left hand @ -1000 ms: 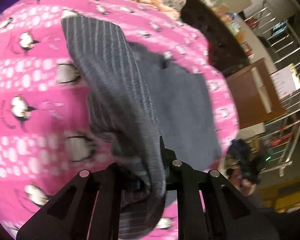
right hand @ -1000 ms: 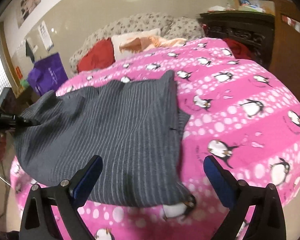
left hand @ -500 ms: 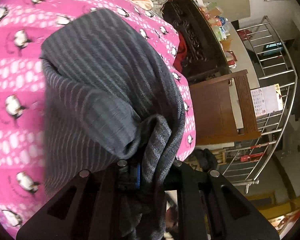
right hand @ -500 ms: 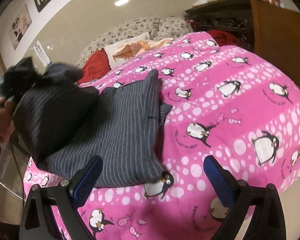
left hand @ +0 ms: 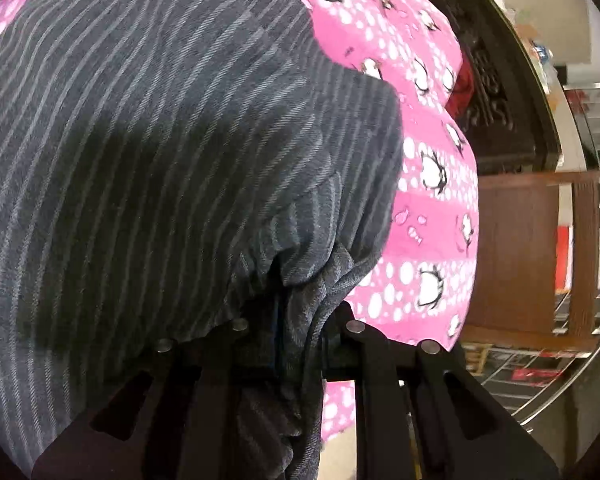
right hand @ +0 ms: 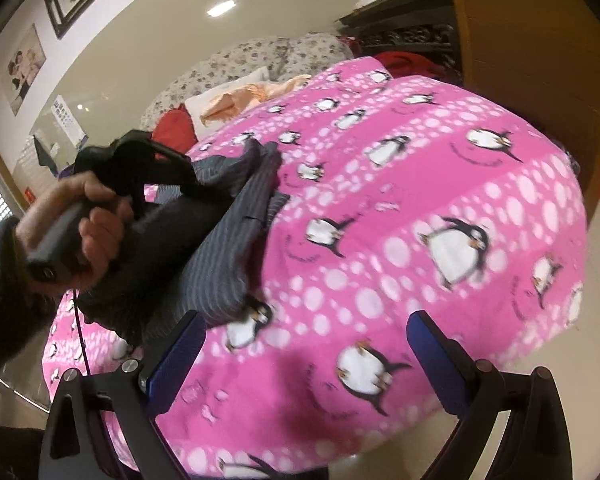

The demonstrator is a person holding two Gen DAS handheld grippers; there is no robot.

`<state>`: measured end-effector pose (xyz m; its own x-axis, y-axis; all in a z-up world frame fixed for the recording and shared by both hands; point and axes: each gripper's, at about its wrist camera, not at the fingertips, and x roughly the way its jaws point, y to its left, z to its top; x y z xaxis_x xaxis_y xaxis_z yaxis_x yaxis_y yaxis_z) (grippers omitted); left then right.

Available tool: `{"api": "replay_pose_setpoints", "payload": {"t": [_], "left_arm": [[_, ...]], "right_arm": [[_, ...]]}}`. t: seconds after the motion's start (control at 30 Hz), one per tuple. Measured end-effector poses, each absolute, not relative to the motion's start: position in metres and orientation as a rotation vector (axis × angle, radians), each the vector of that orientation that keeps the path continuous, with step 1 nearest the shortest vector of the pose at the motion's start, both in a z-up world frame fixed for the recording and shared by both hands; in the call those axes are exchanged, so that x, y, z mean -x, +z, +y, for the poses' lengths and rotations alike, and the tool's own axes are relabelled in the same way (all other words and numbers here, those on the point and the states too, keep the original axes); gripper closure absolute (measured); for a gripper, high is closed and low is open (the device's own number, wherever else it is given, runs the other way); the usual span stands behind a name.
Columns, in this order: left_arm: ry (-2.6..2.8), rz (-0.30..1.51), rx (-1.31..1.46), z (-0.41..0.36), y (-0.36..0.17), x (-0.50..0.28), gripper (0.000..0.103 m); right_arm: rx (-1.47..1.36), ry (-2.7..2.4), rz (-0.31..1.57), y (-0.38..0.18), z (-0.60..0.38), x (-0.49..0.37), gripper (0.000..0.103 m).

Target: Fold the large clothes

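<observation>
On the pink penguin blanket (right hand: pixel 440 184): striped grey garment (left hand: pixel 172 152) lies doubled over; left gripper (left hand: pixel 296 332) clamped on a bunched fold of it; right gripper (right hand: pixel 304 364) jaws spread wide, holding nothing, above bare blanket.

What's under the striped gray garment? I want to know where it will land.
The pink penguin blanket lies under the striped gray garment, showing beside and beyond it. What the blanket covers is hidden. The left gripper pinches the garment's edge.
</observation>
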<state>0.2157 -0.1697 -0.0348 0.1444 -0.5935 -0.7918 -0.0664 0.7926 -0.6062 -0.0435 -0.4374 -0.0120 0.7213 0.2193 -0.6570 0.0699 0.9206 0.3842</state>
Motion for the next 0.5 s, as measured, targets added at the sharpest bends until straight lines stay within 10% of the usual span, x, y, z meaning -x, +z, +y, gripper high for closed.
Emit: {"api": "replay_pose_setpoints", "payload": {"t": [0.17, 0.5], "left_arm": [[-0.611, 1.319, 0.747, -0.166, -0.008, -0.195, 0.033], [-0.752, 1.089, 0.684, -0.081, 0.076, -0.167, 0.03]], "right_arm": [[-0.396, 0.06, 0.759, -0.008, -0.446, 0.056, 0.003], [-0.292, 0.13, 0.654, 0.038, -0.419, 0.077, 0.004]]}}
